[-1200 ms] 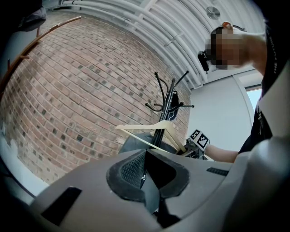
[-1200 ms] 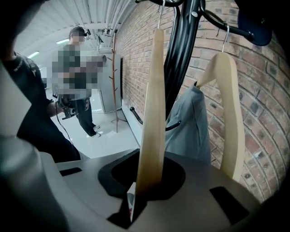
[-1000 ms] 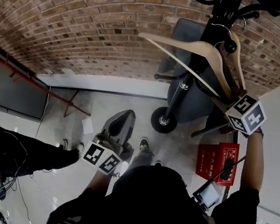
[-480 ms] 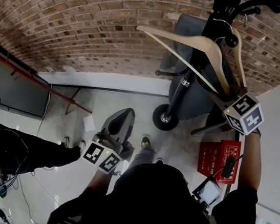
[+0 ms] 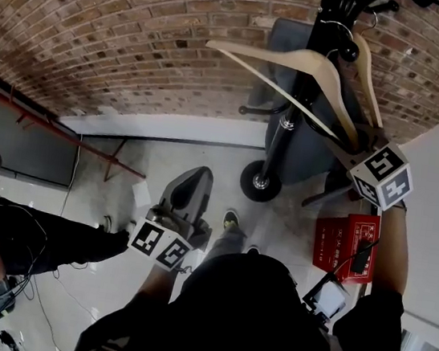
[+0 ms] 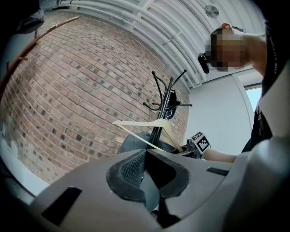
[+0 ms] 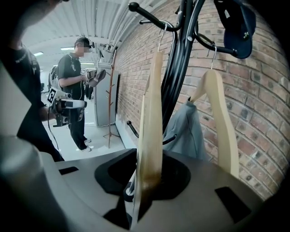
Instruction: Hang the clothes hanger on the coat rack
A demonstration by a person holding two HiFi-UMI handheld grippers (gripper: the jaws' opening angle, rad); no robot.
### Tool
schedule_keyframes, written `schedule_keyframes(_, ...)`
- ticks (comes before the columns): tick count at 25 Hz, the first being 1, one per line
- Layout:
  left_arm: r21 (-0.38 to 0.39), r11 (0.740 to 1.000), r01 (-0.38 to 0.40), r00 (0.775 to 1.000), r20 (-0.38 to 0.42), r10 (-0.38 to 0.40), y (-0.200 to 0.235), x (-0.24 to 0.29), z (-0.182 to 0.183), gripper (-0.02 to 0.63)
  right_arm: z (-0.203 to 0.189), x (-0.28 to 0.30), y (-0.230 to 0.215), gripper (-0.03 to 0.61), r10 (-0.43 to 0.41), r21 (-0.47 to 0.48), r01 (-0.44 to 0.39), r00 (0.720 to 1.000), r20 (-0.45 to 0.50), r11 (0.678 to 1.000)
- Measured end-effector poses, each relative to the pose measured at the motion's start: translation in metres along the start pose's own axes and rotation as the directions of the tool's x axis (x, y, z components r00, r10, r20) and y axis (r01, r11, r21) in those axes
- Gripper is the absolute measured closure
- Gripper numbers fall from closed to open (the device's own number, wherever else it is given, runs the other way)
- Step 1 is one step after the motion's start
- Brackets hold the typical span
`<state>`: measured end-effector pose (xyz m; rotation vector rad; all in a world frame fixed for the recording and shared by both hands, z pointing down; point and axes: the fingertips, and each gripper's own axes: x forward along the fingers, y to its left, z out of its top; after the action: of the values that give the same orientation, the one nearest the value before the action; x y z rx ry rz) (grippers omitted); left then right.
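Note:
A pale wooden hanger (image 5: 300, 60) hangs by its wire hook from an arm of the black coat rack (image 5: 293, 116). In the right gripper view, the hanger (image 7: 152, 118) runs edge-on between the jaws of my right gripper (image 7: 145, 181). Those jaws have just been opening, and their pads stand clear of the wood. In the head view, the right gripper (image 5: 361, 146) is at the hanger's lower right end. My left gripper (image 5: 192, 183) is held low and level, away from the rack, shut on nothing (image 6: 146, 176).
A second wooden hanger (image 7: 222, 118), a dark cap (image 7: 238, 27) and a grey garment (image 7: 186, 136) also hang on the rack, against the brick wall. A red box (image 5: 347, 245) lies on the floor at the right. People stand at the left (image 5: 0, 237) and down the hall (image 7: 74, 90).
The head view has drifted slightly. The hanger and the right gripper keep their places against the rack, and the left gripper has not moved.

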<state>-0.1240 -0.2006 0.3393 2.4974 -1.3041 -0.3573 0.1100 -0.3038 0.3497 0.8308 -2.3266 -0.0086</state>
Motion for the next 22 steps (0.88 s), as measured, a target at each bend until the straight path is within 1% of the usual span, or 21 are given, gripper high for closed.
schedule_keyframes(6,0.004,1.0,0.005,1.0,-0.003,-0.005,-0.006,-0.003,0.004,0.594,0.007,-0.013,0.0,0.469,-0.039,0.0,0.039,0.998,0.05,0.999)
schedule_keyframes(11,0.029,0.999,0.018,0.999,0.034,-0.019,-0.008,0.002,0.018,0.594,0.024,-0.02,-0.009,0.459,-0.075,-0.017,0.077,0.991,0.107,0.997)
schedule_keyframes(15,0.017,1.0,0.022,1.0,0.008,-0.022,-0.018,-0.008,0.008,0.594,0.016,-0.032,-0.001,0.451,-0.1,0.001,0.101,0.988,0.119,0.995)
schedule_keyframes(18,0.019,0.999,0.03,0.999,0.01,-0.03,-0.023,-0.011,0.008,0.594,0.015,-0.04,0.0,0.451,-0.122,0.004,0.122,0.982,0.141,0.992)
schedule_keyframes(22,0.019,0.999,0.039,0.999,0.013,-0.039,-0.031,-0.013,0.004,0.594,0.014,-0.05,0.004,0.439,-0.129,0.001,0.131,0.977,0.17,0.991)
